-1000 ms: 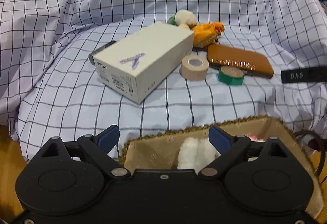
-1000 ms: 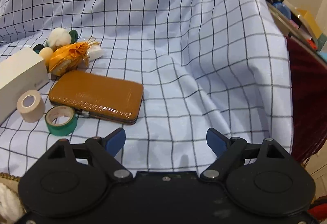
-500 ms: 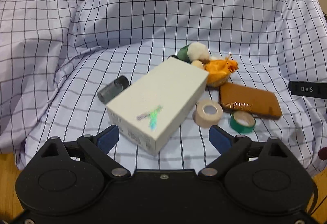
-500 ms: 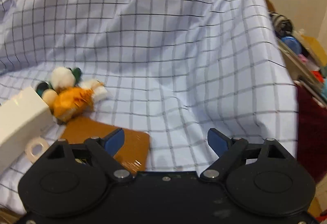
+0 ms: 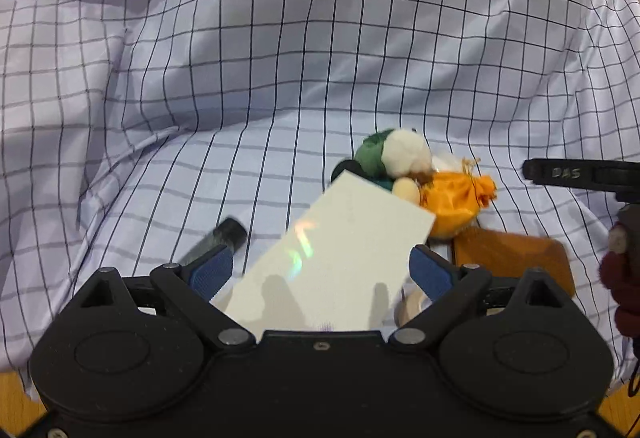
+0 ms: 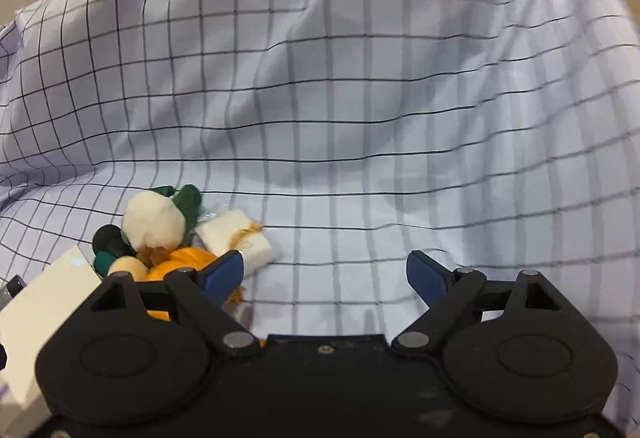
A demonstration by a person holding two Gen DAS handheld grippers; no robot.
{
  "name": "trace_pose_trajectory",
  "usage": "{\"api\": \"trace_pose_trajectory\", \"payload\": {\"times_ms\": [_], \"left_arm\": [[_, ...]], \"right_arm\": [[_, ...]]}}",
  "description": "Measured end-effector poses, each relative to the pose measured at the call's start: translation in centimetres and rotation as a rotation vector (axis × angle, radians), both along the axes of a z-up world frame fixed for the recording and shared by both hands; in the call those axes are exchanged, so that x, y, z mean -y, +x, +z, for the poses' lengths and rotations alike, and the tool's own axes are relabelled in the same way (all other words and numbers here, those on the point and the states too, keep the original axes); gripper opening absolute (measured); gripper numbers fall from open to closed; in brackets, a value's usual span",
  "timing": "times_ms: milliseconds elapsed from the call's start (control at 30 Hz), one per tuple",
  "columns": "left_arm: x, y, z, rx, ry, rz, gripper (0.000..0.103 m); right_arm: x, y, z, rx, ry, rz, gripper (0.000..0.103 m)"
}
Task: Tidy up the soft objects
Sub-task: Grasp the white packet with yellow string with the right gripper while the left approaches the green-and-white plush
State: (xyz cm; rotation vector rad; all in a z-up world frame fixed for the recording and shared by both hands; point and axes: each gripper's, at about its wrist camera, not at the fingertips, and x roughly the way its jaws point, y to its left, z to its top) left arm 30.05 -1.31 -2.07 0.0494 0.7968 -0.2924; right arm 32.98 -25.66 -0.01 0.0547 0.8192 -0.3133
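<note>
Over the checked cloth (image 5: 280, 78), both grippers are held wide open and empty.
Below the left gripper (image 5: 320, 270) a white box (image 5: 332, 262) is seen; beside the right gripper (image 6: 324, 274), an orange pouch (image 6: 180, 262).

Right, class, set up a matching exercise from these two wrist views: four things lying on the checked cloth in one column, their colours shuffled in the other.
Things:
1. box
2. drawstring pouch
3. flat case
4. small cylinder

Colours:
A. orange
B. dark grey
C. white
D. brown

Pairs: 1-C, 2-A, 3-D, 4-B
</note>
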Motion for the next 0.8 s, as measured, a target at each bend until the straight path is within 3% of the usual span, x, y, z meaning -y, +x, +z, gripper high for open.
{"api": "trace_pose_trajectory", "payload": {"times_ms": [333, 500, 633, 800], "left_arm": [[0.8, 2.7, -0.6, -0.017, 0.020, -0.027, 0.092], [0.9, 3.2, -0.8, -0.025, 0.032, -0.034, 0.092], [0.8, 3.5, -0.7, -0.024, 0.037, -0.042, 0.092], [1.0, 4.0, -0.5, -0.023, 0.051, -0.045, 0.092]], "right_arm": [[-0.2, 7.2, -2.6, -0.076, 0.047, 0.159, 0.081], [-1.4, 9.3, -4.7, -0.148, -0.030, 0.223, 0.081], [-0.8, 10.6, -6.1, -0.178, -0.003, 0.231, 0.083], [0.4, 11.6, -5.9, -0.141, -0.016, 0.169, 0.082]]}}
